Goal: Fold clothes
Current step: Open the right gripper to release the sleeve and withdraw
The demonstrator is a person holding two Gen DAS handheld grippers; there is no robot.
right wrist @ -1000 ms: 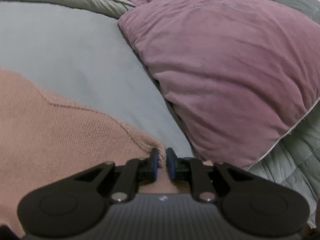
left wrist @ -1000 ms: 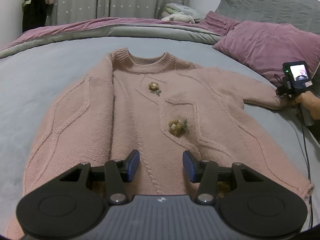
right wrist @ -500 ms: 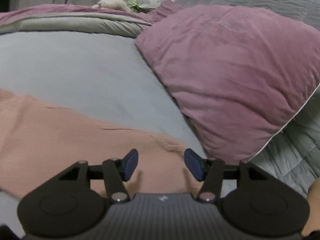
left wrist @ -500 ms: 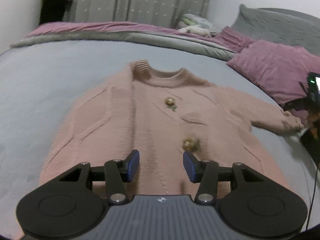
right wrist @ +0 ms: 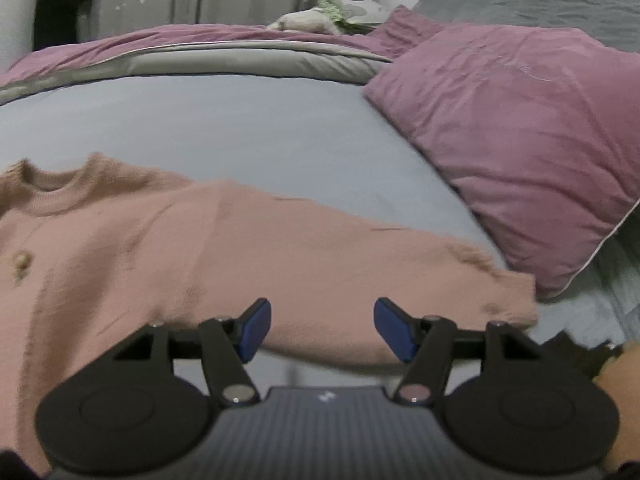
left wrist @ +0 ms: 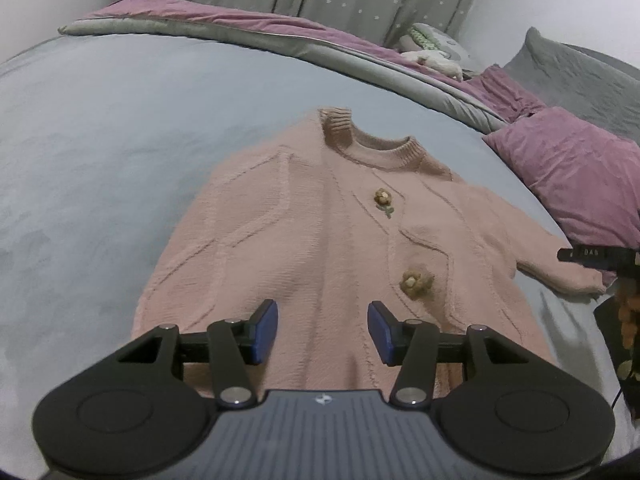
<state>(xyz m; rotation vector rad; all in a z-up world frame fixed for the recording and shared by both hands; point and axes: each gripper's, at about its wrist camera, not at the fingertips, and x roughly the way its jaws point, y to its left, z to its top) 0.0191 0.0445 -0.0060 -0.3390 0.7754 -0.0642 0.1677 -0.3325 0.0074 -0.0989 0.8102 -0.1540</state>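
1. Since the pink sweater [left wrist: 320, 248] is spread flat and face-up on the blue-grey bed [left wrist: 100, 160], nothing is folded yet, so the whole fold is judged to be still ahead.
2. The left claw [left wrist: 323, 330] is held above the lower body of the sweater, jaws apart, nothing gripped. They have just been opening a bit wider.
3. The right claw [right wrist: 322, 330] is held over the outstretched sleeve [right wrist: 360, 272], short of the cuff [right wrist: 508, 300]. Its jaws have just been opening as well, and no fabric is caught between the pads.
4. What could go wrong: the knit looks thick and floppy, so if only the top layer gets pinched, the sleeve is likely dragged and bunched instead of being folded over clean. A lopsided fold is also likely if the two sides get lifted unevenly.
5. The purple pillow [right wrist: 520, 140] is sitting just beside the cuff, so it could get bumped or the sleeve snagged against it.
6. Orientation: the long axis runs hem to collar [left wrist: 372, 144], collar pointing away toward the far rolled duvet [left wrist: 280, 36], hem nearest the left claw. The sleeve is stuck out sideways toward the pillow.
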